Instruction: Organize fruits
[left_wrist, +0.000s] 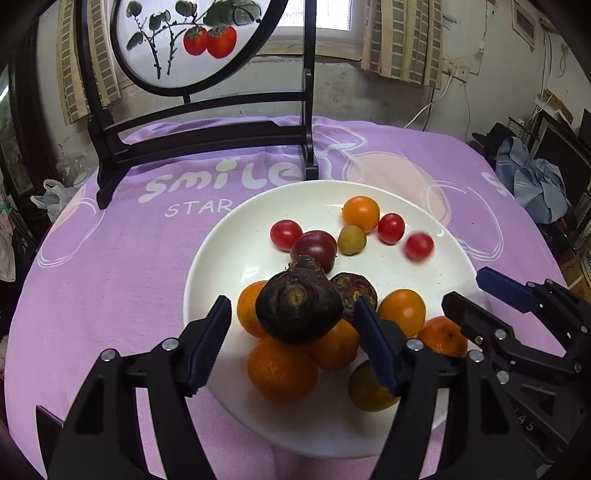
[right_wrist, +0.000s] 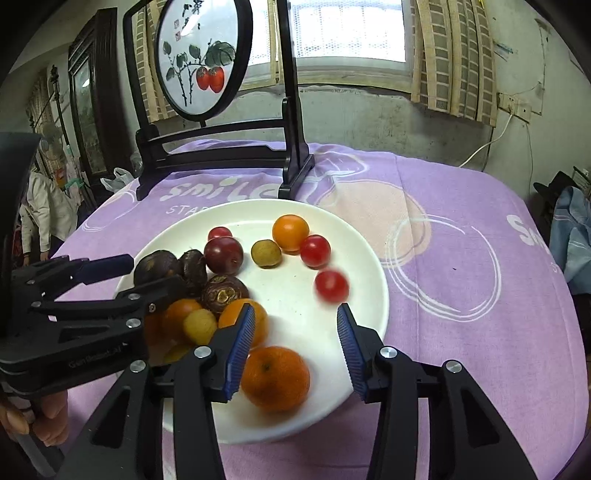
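Note:
A white plate (left_wrist: 229, 258) on the purple cloth holds mixed fruit: oranges, red cherry tomatoes, a dark plum (left_wrist: 313, 246), small yellow-green fruits and dark brown water chestnuts. My left gripper (left_wrist: 291, 328) is open around a large water chestnut (left_wrist: 298, 310) that sits on the orange pile. My right gripper (right_wrist: 295, 334) is open and empty over the plate's (right_wrist: 365, 266) near right part, an orange (right_wrist: 275, 378) just below its left finger. A red cherry tomato (right_wrist: 331, 287) ahead of it is motion-blurred; it also shows in the left wrist view (left_wrist: 418, 246). Each gripper shows in the other's view (left_wrist: 480, 295) (right_wrist: 114, 273).
A black wooden stand with a round painted screen (left_wrist: 184, 37) stands on the table behind the plate. The purple cloth (right_wrist: 461, 258) spreads to the right of the plate. Clutter and a blue garment (left_wrist: 532, 184) lie beyond the table's right edge.

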